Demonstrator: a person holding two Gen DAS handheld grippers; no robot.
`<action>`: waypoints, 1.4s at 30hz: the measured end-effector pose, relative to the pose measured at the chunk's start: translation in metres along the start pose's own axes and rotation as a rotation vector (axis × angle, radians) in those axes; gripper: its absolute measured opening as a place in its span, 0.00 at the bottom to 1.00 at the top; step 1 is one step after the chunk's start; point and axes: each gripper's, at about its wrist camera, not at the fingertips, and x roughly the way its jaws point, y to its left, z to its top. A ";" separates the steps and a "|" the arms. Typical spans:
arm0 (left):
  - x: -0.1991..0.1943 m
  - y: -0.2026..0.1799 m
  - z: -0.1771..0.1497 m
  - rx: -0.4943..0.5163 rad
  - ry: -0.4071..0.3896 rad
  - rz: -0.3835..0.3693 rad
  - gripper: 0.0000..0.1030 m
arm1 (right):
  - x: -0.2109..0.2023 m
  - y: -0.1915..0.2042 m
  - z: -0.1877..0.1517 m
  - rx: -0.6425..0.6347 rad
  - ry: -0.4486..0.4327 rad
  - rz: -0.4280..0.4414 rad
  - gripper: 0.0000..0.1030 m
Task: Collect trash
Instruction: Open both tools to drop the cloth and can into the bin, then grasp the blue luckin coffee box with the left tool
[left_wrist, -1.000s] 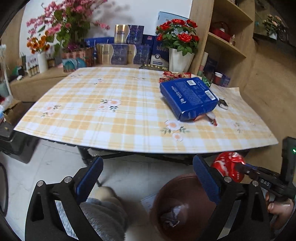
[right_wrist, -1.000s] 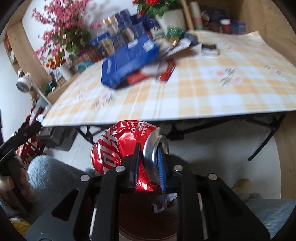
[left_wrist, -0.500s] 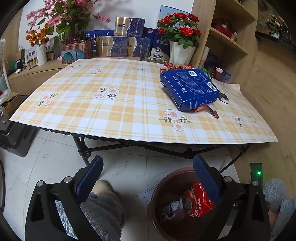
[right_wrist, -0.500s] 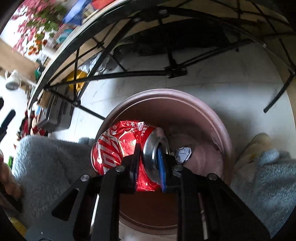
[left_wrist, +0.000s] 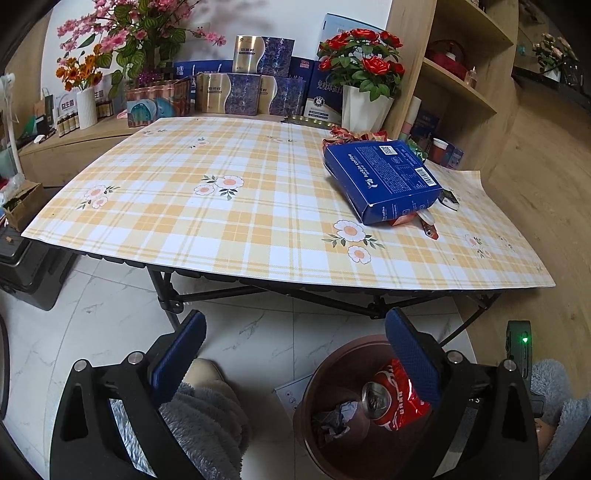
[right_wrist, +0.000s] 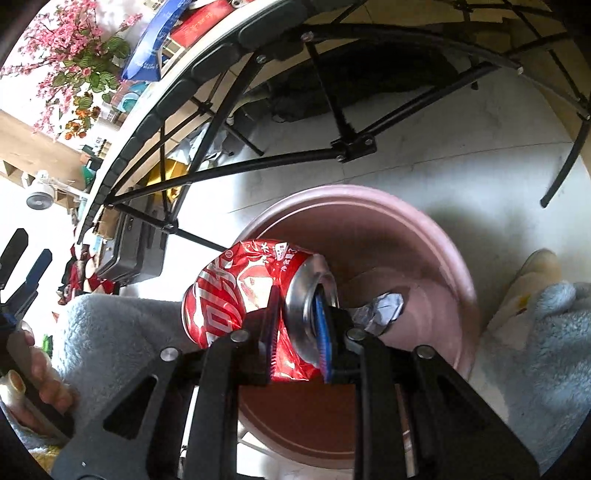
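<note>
The right gripper (right_wrist: 295, 332) reaches down over the round reddish-brown plastic bin (right_wrist: 436, 236) that stands on the pale marble-patterned floor (left_wrist: 258, 332) just in front of the bench. Between its jaws sits a crushed red aluminium drink can (right_wrist: 236, 291), its silver top turned toward the bin's inside. The jaws have just been opening, yet the blue pads (right_wrist: 320, 332) touch the can's dented wall on both sides, so the can counts as grasped, hanging above the bin's hollow rather than lying in it. Below the can, inside the bin, lies a crumpled grey scrap of foil or paper (right_wrist: 380, 314).

The left gripper (left_wrist: 291, 354) hangs near the bin with its jaws spread wide and nothing between them. From its view the can (left_wrist: 391, 402) shows within the bin's rim (left_wrist: 343, 347), beside the grey scrap (left_wrist: 336, 417).

On the bench, covered by a yellow-and-white checked cloth with daisies (left_wrist: 229, 218), a flat dark blue cardboard coffee box (left_wrist: 384, 177) rests far beyond the bin, lying on red wrappers (left_wrist: 410, 219) that poke out beneath it.
</note>
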 end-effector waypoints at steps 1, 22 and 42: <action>0.000 0.000 0.000 0.001 -0.001 0.000 0.93 | 0.000 0.001 0.000 0.004 -0.001 0.009 0.30; 0.000 0.004 0.002 -0.020 0.000 0.003 0.92 | -0.045 0.002 0.012 -0.060 -0.261 -0.211 0.95; 0.027 0.005 0.041 -0.106 0.044 -0.053 0.92 | -0.101 0.020 0.049 -0.135 -0.368 -0.252 0.95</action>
